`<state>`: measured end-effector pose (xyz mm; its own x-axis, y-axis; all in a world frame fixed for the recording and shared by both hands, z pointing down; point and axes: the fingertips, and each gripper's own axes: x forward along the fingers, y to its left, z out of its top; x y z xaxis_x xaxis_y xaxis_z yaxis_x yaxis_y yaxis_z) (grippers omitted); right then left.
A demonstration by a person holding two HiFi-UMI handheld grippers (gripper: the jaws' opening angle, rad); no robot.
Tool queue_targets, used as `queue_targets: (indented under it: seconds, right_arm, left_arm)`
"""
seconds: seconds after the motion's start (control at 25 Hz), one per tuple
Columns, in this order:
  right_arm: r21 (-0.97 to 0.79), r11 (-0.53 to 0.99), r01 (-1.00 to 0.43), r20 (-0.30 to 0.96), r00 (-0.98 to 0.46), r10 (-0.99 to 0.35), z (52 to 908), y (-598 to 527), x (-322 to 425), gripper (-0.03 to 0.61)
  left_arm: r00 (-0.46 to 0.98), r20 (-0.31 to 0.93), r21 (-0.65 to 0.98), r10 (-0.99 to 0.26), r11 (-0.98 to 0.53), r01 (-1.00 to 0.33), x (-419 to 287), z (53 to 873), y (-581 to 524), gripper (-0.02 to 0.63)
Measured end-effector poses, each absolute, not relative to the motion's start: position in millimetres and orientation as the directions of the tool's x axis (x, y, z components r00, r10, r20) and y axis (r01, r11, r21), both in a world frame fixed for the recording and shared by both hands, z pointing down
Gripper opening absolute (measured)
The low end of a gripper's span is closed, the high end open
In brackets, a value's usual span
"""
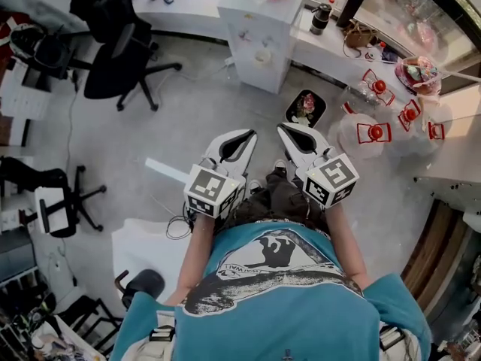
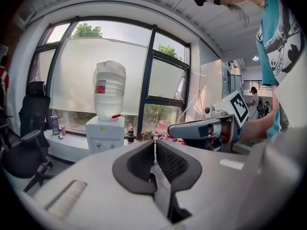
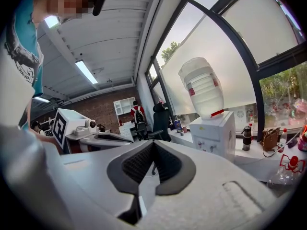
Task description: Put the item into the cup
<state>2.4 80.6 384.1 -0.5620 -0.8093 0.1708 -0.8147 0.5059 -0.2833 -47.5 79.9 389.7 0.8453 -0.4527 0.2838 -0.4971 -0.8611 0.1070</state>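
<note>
I see no cup and no item that I can name as the task's own in any view. Both grippers are held at waist height over the floor, side by side, pointing toward the window wall. My left gripper (image 1: 245, 135) is shut, its dark pads (image 2: 169, 164) meeting with nothing between them. My right gripper (image 1: 287, 129) is also shut and empty, its pads (image 3: 139, 164) closed together. In the left gripper view the right gripper (image 2: 173, 131) shows at the right. In the right gripper view the left gripper (image 3: 130, 138) shows at the left.
A white water dispenser (image 1: 259, 32) with a large bottle (image 2: 109, 90) stands ahead by the window counter (image 1: 331, 47). A dark flask (image 1: 321, 17) sits on that counter. Black office chairs (image 1: 120, 55) stand at the left. A black tray (image 1: 306, 107) lies on the floor.
</note>
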Motion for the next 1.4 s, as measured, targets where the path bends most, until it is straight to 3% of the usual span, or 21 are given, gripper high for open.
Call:
queue_targets:
  seconds: [1.4]
  right_arm:
    - [-0.246,0.51,-0.824,0.23,-0.561,-0.795,391.5,89.4,-17.8,0.0]
  left_arm:
    - [0.873,0.286,0.127,-0.395,-0.887,-0.443,-49.2,396.0,89.8,0.023]
